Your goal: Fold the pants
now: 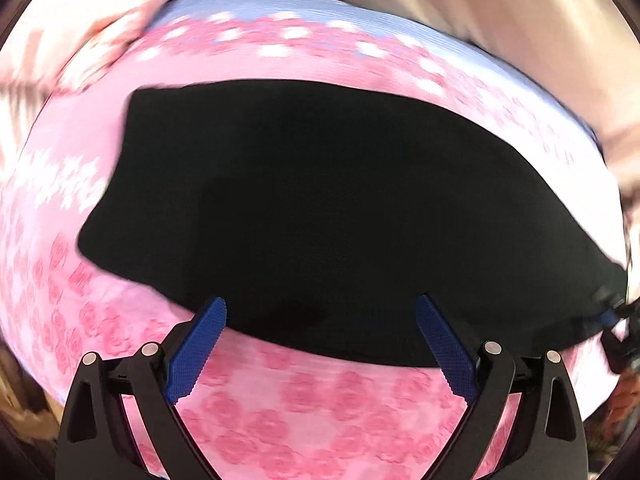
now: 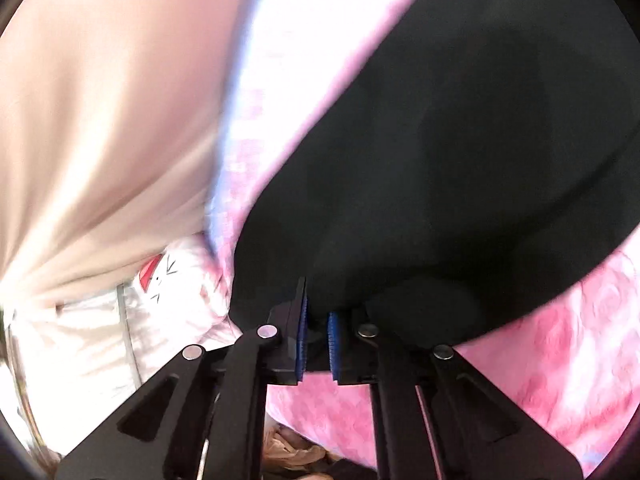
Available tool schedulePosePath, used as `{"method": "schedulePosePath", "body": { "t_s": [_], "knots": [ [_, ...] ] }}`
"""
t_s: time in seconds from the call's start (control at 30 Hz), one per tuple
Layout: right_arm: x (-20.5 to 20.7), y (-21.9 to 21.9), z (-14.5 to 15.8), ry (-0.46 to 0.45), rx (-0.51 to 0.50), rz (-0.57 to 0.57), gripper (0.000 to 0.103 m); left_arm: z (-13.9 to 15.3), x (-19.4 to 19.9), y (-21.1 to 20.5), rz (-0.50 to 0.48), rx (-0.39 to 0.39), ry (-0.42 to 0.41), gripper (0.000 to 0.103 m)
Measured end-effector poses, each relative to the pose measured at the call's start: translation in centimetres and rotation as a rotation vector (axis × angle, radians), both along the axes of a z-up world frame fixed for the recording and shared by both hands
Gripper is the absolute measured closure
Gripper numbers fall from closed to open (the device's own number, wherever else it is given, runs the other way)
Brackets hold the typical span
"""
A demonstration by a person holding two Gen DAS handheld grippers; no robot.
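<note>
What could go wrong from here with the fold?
1. The right gripper pinches only the very edge of the black pants; a pull might slip it free.
2. The left gripper is wide open and holds nothing, so a one-sided lift could drag the pants askew.
3. The pink floral cover beneath looks soft; a low pinch might catch it too.

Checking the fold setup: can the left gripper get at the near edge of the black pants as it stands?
Probably yes. The left gripper is open above the black pants, whose near edge lies unobstructed between its fingers on the pink floral cover.
</note>
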State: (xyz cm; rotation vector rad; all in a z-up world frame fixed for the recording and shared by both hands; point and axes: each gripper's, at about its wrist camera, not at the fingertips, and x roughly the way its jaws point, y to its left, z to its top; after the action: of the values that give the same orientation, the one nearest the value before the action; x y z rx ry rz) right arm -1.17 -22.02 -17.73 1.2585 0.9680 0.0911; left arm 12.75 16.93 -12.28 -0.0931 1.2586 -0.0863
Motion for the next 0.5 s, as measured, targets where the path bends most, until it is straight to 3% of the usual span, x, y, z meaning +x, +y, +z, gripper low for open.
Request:
{"method": "schedulePosePath", "body": {
  "t_s": [0.03, 0.07, 0.1, 0.13, 0.27, 0.33, 0.4, 0.43, 0.5],
  "knots": [
    [-0.2, 0.6, 0.5, 0.011, -0.083, 0.047, 0.096, 0.0, -0.1, -1.0, -0.034, 0.005, -0.001, 0.008],
    [-0.5, 1.1, -0.9, 0.103, -0.168, 0.099, 0.096, -0.2, -0.1, -1.6, -0.056, 0.014, 0.002, 0.008],
    [-1.1, 1.6, -3.0, 0.201, -0.185, 0.126, 0.096, -0.7, -0.2, -2.2, -0.075, 0.032, 0.009, 0.008],
    [-1.5, 2.1, -4.2, 0.241, -0.169, 0.139, 0.096, -1.2, 0.0, -2.8, -0.088, 0.055, 0.022, 0.008],
    [-0.9, 4.6, -3.1, 0.154, -0.183, 0.126, 0.079, -3.0, 0.3, -3.6, -0.115, 0.107, 0.067, 0.008],
    [0.1, 2.7, -1.4, 0.136, -0.19, 0.118, 0.038, -3.8, 0.5, -3.6, -0.107, 0.113, 0.082, 0.008],
    [0.4, 1.2, -0.6, 0.145, -0.224, 0.067, 0.041, -5.0, 0.8, -3.6, -0.102, 0.146, 0.096, 0.008],
    [0.5, -0.1, -0.3, 0.136, -0.228, 0.027, 0.062, -5.4, 1.3, -3.7, -0.097, 0.168, 0.098, 0.008],
    [0.3, -3.1, 1.1, 0.083, -0.22, -0.056, 0.087, -5.7, 1.6, -3.2, -0.092, 0.185, 0.08, 0.007]
  ]
}}
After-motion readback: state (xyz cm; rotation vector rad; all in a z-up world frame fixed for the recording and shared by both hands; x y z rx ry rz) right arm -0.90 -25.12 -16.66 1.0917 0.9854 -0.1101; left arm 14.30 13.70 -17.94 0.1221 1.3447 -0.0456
